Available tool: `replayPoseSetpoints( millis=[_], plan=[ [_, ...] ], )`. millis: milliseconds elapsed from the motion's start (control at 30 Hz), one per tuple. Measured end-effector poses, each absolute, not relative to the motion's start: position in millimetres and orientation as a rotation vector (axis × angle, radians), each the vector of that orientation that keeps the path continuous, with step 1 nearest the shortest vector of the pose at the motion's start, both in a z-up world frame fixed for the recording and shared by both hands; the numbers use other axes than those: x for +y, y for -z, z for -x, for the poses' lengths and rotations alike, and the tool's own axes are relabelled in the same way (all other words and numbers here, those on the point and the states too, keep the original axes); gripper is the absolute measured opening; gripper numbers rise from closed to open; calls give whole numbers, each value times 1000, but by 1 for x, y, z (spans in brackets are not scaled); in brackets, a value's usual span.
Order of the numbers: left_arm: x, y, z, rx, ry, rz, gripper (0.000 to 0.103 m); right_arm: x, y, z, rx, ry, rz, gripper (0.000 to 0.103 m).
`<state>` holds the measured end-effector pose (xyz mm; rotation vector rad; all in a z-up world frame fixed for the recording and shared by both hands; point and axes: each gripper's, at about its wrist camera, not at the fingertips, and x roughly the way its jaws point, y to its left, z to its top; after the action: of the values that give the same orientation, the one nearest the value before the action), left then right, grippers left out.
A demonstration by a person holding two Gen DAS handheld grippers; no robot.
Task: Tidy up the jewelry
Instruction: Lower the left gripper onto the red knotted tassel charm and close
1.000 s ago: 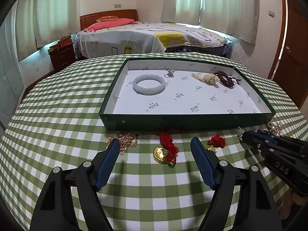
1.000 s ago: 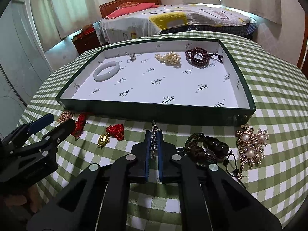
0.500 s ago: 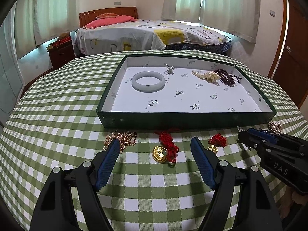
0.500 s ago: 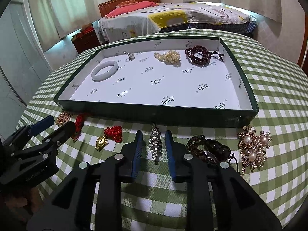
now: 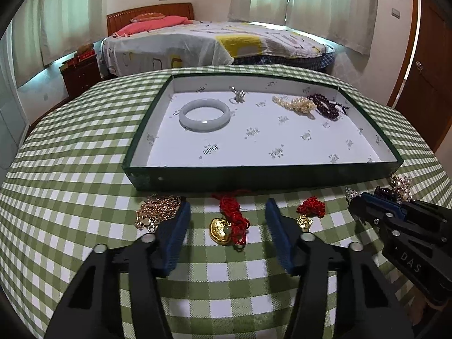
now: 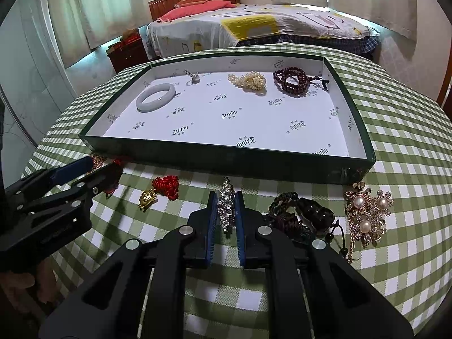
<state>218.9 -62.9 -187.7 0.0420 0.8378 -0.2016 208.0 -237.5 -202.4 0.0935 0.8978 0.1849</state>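
My left gripper [image 5: 228,204] hangs low over the checked tablecloth, and its jaws are closing. A gold ingot charm on a red knotted cord [image 5: 226,226] lies between its blue pads, which do not touch it. My right gripper [image 6: 226,195] is shut on a long rhinestone clip [image 6: 227,209] that rests on the cloth. Just beyond both stands the dark green tray [image 6: 226,158] with white lining. It holds a pale jade bangle [image 5: 204,114], a small silver piece [image 5: 237,96], a pearl strand [image 6: 250,82] and a dark red bead bracelet [image 6: 292,80].
A gold chain heap [image 5: 158,212] lies left of my left gripper and a small gold charm with a red knot [image 6: 162,189] lies between the two grippers. A dark cord with a pendant [image 6: 305,214] and a pearl brooch [image 6: 367,214] lie right of my right gripper.
The left jaws have narrowed around the gold charm. The right jaws parted briefly around the rhinestone clip, then closed on it again. Neither hand shifted much.
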Motion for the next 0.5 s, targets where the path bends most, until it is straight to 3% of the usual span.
replayPoseSetpoints(
  millis=[133, 500],
  plan=[
    [-62, 194, -222, 875, 218, -27, 30, -239, 203, -208, 896, -189, -104, 13],
    [-60, 193, -222, 879, 250, -10, 21, -239, 203, -208, 893, -190, -112, 13]
  ],
)
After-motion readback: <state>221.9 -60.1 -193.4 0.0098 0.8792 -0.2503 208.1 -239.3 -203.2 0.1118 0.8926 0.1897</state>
